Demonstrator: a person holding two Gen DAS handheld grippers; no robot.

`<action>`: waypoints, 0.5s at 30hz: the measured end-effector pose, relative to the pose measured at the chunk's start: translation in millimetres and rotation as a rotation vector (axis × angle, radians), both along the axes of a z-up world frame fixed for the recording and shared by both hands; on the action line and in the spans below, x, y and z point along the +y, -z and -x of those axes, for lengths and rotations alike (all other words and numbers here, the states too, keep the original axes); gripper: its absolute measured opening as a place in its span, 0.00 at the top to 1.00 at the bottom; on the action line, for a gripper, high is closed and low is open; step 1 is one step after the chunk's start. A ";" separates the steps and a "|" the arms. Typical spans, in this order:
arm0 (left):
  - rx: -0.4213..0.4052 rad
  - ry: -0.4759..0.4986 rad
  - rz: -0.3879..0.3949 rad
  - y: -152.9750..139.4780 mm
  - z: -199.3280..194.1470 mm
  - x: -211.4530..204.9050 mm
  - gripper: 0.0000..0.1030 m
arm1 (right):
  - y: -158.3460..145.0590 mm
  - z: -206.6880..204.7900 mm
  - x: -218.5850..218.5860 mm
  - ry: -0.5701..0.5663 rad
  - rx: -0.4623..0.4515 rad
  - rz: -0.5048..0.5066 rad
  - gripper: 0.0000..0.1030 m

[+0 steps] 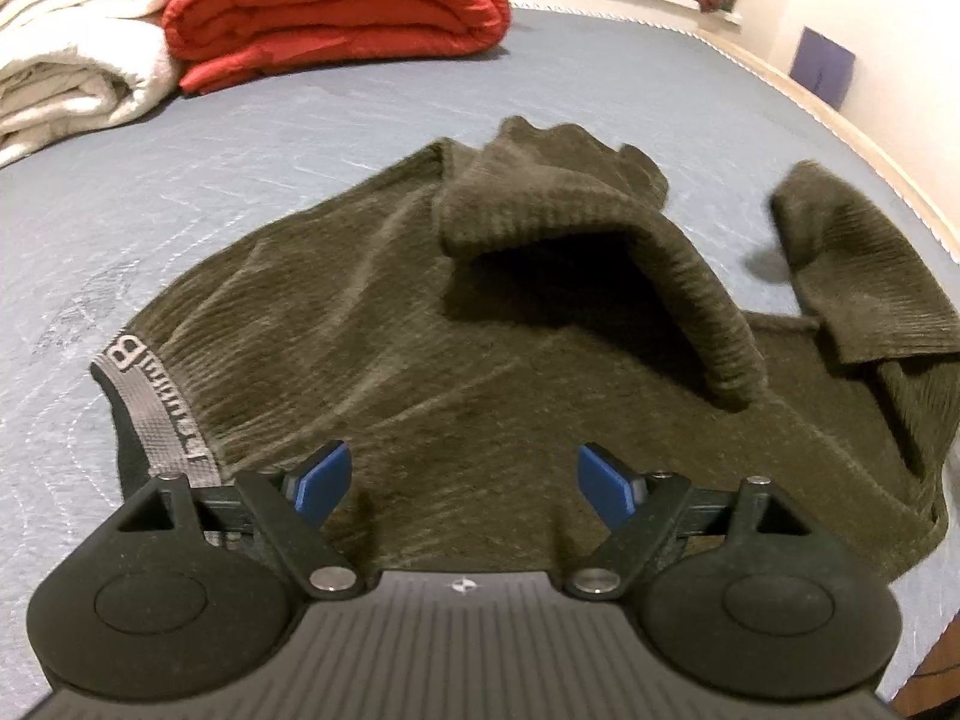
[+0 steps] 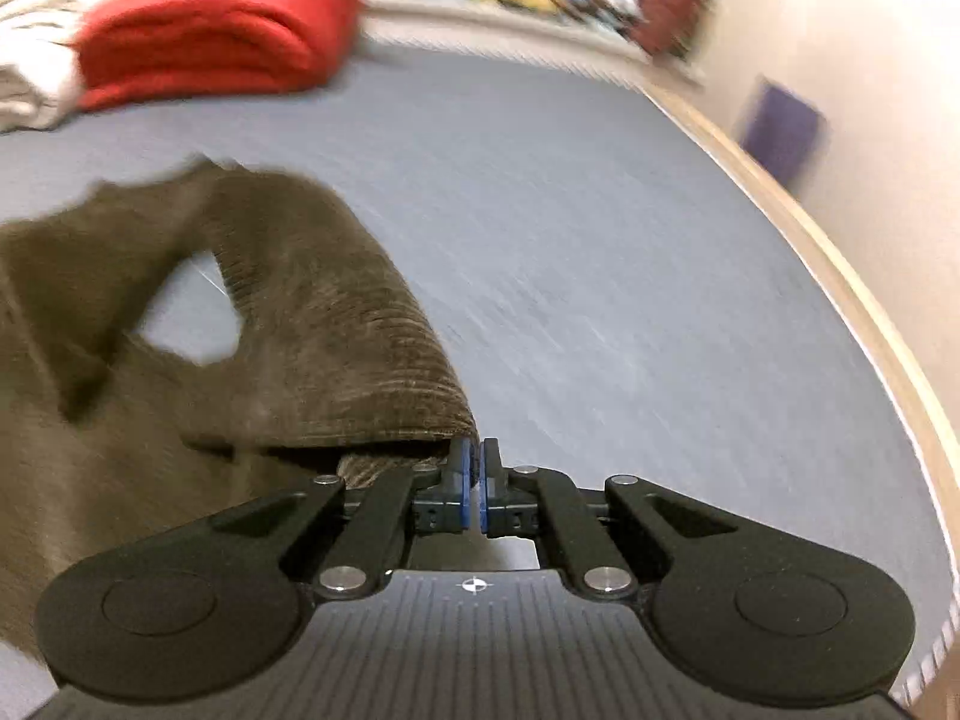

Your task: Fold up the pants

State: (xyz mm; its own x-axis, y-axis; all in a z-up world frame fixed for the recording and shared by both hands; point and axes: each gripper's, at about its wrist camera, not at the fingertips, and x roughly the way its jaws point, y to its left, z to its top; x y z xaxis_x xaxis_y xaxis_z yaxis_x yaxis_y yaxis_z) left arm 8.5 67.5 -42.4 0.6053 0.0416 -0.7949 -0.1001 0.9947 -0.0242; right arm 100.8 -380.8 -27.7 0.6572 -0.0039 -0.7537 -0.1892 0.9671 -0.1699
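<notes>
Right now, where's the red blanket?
In the left wrist view the red blanket lies folded at the far upper left of the bed, beside the white blanket, beyond the pants.

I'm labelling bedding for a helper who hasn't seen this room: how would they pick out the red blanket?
Start at the grey mattress and look to its far end, beyond the brown pants. The red blanket lies there folded into a thick puffy stack. Beside it sits a cream blanket, so colour alone tells them apart.
</notes>
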 end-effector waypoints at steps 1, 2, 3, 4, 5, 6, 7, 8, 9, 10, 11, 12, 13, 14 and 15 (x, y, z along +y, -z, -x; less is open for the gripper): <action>0.007 0.005 0.002 1.1 -1.0 -3.4 0.16 | 8.1 5.9 -8.2 0.025 0.028 0.037 1.00; 0.013 0.007 0.007 2.3 -1.6 -5.8 0.16 | 15.1 10.9 -14.0 0.047 0.047 0.069 1.00; 0.020 0.008 0.017 3.6 -2.0 -8.2 0.16 | 21.7 16.0 -20.7 0.072 0.063 0.091 1.00; 0.024 0.009 0.025 4.2 -2.0 -10.2 0.16 | 25.0 18.7 -26.0 0.094 0.070 0.094 1.00; 0.026 0.010 0.030 4.6 -1.4 -11.8 0.16 | 26.3 21.1 -31.2 0.120 0.069 0.088 1.00; 0.027 0.013 0.027 5.1 -0.7 -13.9 0.16 | 24.2 23.1 -36.3 0.143 0.054 0.074 1.00; 0.027 0.016 0.020 5.8 0.3 -16.1 0.16 | 19.1 26.7 -39.6 0.158 0.018 0.047 1.00; 0.027 0.019 0.012 6.6 0.6 -17.5 0.16 | 11.4 29.1 -41.4 0.168 -0.031 0.019 1.00; 0.029 0.022 0.004 7.8 0.6 -18.6 0.16 | 0.9 32.1 -43.1 0.173 -0.096 -0.013 0.99; 0.033 0.020 -0.003 9.6 0.5 -19.1 0.16 | -7.7 34.1 -41.8 0.171 -0.150 -0.043 0.96; 0.039 0.015 -0.010 11.8 0.2 -18.8 0.15 | -15.2 35.4 -38.4 0.163 -0.195 -0.074 0.89; 0.044 0.012 -0.015 13.4 -0.2 -18.4 0.15 | -19.3 35.0 -36.8 0.144 -0.222 -0.101 0.83; 0.049 0.008 -0.020 15.3 -0.7 -17.5 0.15 | -21.3 34.1 -29.7 0.109 -0.238 -0.120 0.68; 0.053 0.006 -0.025 16.6 -0.8 -16.6 0.15 | -21.2 32.6 -21.0 0.069 -0.249 -0.125 0.58; 0.056 0.006 -0.030 17.8 -1.2 -16.0 0.15 | -18.7 32.0 -9.1 0.022 -0.262 -0.114 0.57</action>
State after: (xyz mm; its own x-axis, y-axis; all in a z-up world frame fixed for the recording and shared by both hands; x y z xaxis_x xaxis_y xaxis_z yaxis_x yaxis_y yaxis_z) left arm 9.7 51.6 -60.1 0.5606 0.0622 -0.8258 -0.0942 0.9955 0.0110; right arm 68.7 -389.8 -9.0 0.8302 0.0550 -0.5548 -0.1320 0.9862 -0.0998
